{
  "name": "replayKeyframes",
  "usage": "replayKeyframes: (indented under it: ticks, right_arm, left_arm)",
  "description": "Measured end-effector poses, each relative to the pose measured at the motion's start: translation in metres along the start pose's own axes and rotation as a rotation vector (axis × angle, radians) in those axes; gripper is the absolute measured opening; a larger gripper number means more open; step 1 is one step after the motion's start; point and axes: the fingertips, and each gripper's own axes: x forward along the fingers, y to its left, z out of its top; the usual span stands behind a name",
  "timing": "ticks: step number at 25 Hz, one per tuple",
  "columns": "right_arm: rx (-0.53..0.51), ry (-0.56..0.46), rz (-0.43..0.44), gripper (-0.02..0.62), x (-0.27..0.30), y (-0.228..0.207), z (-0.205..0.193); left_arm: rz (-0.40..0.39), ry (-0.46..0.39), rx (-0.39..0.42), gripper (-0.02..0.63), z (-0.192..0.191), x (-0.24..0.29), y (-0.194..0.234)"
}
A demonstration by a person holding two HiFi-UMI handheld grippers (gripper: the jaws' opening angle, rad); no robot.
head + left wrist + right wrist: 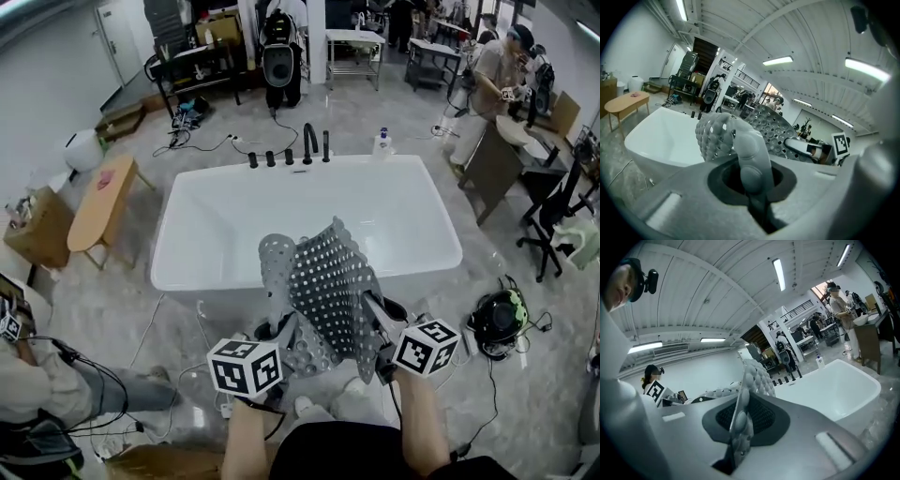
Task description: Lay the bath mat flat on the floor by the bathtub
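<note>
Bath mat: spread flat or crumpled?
Crumpled, held up: the bath mat hangs curled between the left gripper and right gripper, each shut on an edge.

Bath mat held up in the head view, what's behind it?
The white bathtub stands behind it. The bath mat covers the middle of its near rim and part of the basin.

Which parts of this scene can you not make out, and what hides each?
1. Head view: part of the floor by the white bathtub, covered by the grey perforated rubber bath mat.
2. Head view: the mat's lower edge, behind the left tongs and right tongs.
3. Head view: print on the white bottle, too small.
4. Gripper views: the mat's full spread, blocked by each gripper's body.
</note>
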Motion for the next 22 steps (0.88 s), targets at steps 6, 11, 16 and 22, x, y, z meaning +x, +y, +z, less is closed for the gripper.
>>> replayKeyframes:
  ticks: [6,11,16,22]
  right_arm:
    - [0.020,0.001,0.039,0.018,0.002,-0.030,0.007]
    - [0.060,0.002,0.022,0.018,-0.009,-0.062,0.011]
    - [0.117,-0.019,-0.001,0.018,-0.024,-0.096,0.005]
    - [0.196,0.018,-0.041,0.018,-0.030,-0.118,-0.019]
  left_arm:
    - [0.056,0.012,-0.011,0.023,0.002,0.021,0.001]
    - [0.040,0.049,-0.031,0.023,-0.001,0.049,-0.015]
    - [0.014,0.100,-0.022,0.023,-0.013,0.078,-0.032]
    - [0.006,0.190,-0.026,0.023,-0.033,0.093,-0.034]
